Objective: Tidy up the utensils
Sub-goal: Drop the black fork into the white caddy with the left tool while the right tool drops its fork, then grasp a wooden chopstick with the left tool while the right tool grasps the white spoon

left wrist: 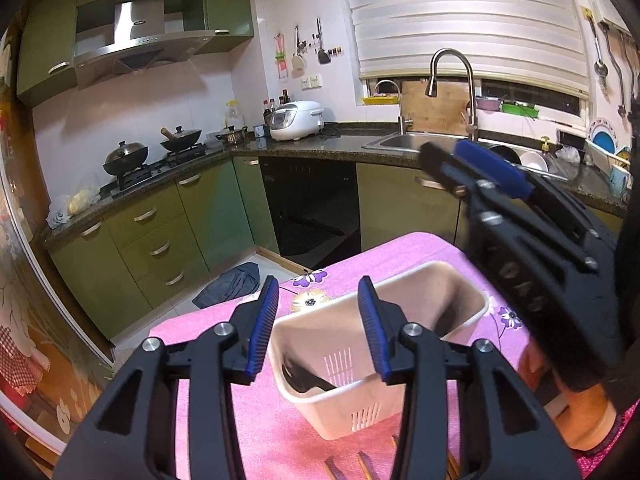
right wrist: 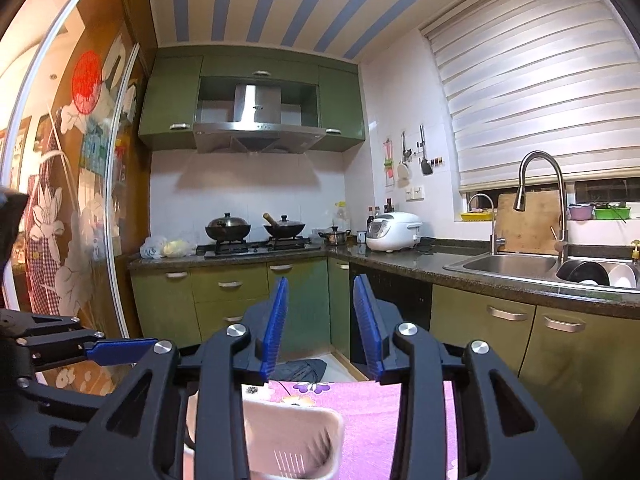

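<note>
Both tools gape empty: left tool (left wrist: 318, 328) over my white caddy (left wrist: 460, 280), right tool (right wrist: 320, 324) above.

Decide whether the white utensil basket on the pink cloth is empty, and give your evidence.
Not empty. In the left wrist view, a dark utensil lies inside the white basket; which kind is unclear.

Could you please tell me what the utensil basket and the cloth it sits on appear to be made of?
The utensil basket looks like moulded plastic, cream with a matte sheen: thin rounded walls and slotted drainage vents. The cloth appears to be woven or quilted pink fabric with printed purple flowers, judging by its fine ribbed texture; it could equally be a textured vinyl cover.
</note>
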`<state>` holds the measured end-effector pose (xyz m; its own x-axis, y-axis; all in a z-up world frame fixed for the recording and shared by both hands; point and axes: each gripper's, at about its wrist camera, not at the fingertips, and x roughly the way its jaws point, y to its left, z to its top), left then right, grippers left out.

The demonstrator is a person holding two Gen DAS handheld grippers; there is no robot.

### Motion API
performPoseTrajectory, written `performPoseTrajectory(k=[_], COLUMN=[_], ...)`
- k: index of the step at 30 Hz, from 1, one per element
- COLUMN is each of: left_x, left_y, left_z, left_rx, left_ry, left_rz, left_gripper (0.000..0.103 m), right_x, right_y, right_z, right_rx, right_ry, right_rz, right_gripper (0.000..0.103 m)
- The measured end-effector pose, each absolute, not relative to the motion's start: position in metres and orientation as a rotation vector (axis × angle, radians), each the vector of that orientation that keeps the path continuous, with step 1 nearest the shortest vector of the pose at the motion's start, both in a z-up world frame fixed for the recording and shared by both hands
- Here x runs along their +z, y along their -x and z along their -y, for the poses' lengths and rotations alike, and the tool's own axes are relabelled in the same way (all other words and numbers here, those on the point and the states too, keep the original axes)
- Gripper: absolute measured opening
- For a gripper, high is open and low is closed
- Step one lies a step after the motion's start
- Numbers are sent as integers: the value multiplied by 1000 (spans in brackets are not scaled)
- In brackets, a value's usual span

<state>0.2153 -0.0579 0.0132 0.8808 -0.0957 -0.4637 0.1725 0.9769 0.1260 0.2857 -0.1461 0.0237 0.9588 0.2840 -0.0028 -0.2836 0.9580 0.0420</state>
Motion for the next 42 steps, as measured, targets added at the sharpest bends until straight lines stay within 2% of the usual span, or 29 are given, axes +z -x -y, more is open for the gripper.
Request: performPoseTrajectory(k=[2,5,7,8,9,10,11,13,15,19,20,21,23,27,31,35,42], left_x=[16,18,17,15,11,8,3,-14,-37,-83,-91,-97,-109,-121,-124,-119,-132], left_y=[-208,-194,-181,-173,-162,-154,-147,-134,-128,-121,-119,-118,-116,-115,-110,-111,-122], left_z=[57,55,51,48,45,43,41,35,28,17,17,17,20,28,40,57,35], left_rx=[-143,-140,-130,-128,-125,-119,-111,-89,-69,-22,-12,-4,15,12,-47,-76,17], left_ry=[-157,-147,-127,-112,-95,-89,-84,-58,-19,43,48,50,39,36,60,14,33], left_rz=[-468,-463,-461,-463,-472,-482,-496,-572,-689,-853,-875,-889,-914,-949,-952,-943,-977], left_gripper=[40,40,46,54,62,66,72,76,76,75,71,62,56,56,56,56,56], right_x=[29,36,38,39,40,39,37,32,21,-9,-15,-23,-36,-70,-94,-104,-108], right_y=[-274,-253,-233,-224,-216,-201,-192,-171,-154,-133,-131,-128,-131,-142,-143,-151,-167], right_z=[154,169,183,190,196,205,212,223,231,244,247,253,260,257,244,238,212], right_rx=[286,290,286,289,290,289,287,268,250,214,208,199,206,285,358,424,464], right_ry=[-50,-56,-57,-62,-67,-70,-70,-54,-23,3,0,-13,-35,-15,31,1,47], right_rz=[4,9,10,7,2,-7,-12,-52,-134,-260,-277,-307,-376,-608,-735,-814,-880], right_gripper=[42,44,48,51,59,66,69,82,86,88,88,88,86,75,67,67,67])
